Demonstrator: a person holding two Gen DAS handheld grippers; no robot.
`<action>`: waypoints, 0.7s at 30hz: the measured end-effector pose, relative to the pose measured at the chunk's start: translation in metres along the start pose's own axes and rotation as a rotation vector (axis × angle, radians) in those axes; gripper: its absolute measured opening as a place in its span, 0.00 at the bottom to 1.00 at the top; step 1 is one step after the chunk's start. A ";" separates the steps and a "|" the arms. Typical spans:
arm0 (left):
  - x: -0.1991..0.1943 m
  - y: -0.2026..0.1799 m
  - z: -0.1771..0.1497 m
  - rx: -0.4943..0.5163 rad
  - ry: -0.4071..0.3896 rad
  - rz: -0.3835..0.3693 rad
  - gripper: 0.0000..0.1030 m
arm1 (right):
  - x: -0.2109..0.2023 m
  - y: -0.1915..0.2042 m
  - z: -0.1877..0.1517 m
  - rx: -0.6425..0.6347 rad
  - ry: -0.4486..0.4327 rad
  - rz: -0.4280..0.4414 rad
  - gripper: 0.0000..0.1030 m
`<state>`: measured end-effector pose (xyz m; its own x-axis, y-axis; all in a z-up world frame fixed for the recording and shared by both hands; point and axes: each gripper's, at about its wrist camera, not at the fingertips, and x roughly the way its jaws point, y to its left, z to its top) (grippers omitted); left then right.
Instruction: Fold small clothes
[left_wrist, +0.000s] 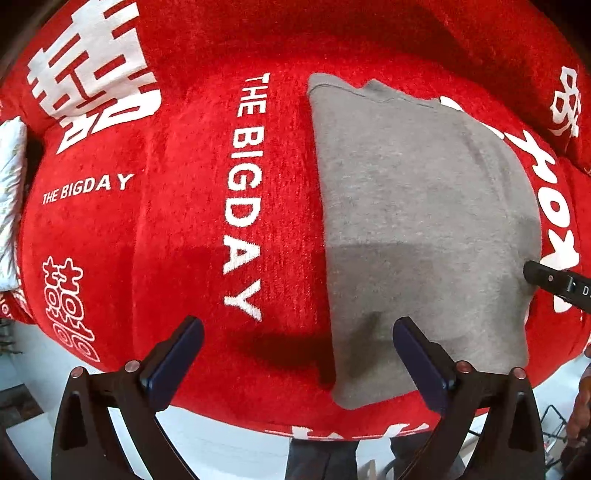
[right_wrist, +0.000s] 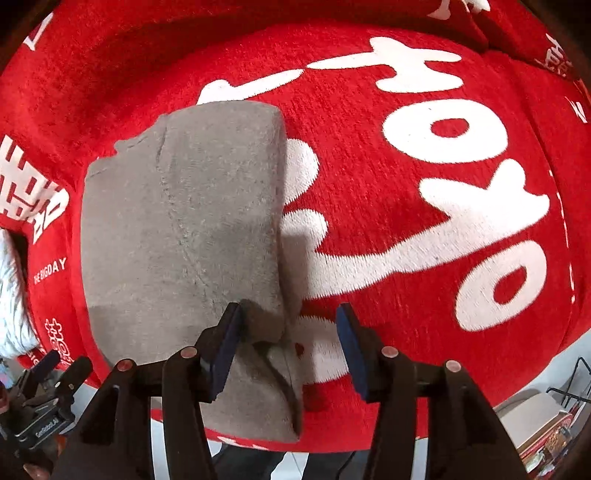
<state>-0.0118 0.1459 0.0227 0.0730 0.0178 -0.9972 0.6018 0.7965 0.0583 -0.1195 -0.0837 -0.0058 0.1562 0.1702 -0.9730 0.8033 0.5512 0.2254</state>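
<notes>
Grey folded garment (left_wrist: 421, 221) on red blanket (left_wrist: 177, 229); both grippers (left_wrist: 297, 354) (right_wrist: 288, 343) open.

The grey garment (right_wrist: 184, 229) hides part of the red blanket's (right_wrist: 406, 258) white lettering.

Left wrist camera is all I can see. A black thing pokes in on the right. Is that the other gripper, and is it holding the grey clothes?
Observer: Yes, that's the right gripper. Its jaws stand apart. The near corner of the grey garment lies between them, not pinched.
Operator: Is that right edge folded neatly?
Observer: Mostly. It's a thick folded edge, but the layers splay apart at the near corner.
</notes>
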 end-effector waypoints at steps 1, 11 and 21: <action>-0.001 0.000 -0.001 -0.003 0.002 0.003 0.99 | -0.002 -0.001 -0.001 -0.003 0.003 -0.001 0.54; -0.012 0.000 -0.003 0.000 0.023 0.019 0.99 | -0.017 -0.003 -0.012 -0.011 0.048 -0.035 0.56; -0.021 -0.007 -0.007 0.033 0.065 0.009 0.99 | -0.031 -0.007 -0.031 -0.009 0.083 -0.032 0.66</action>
<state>-0.0229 0.1447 0.0425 0.0273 0.0644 -0.9976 0.6274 0.7758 0.0672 -0.1476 -0.0674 0.0246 0.0824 0.2196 -0.9721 0.8020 0.5645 0.1955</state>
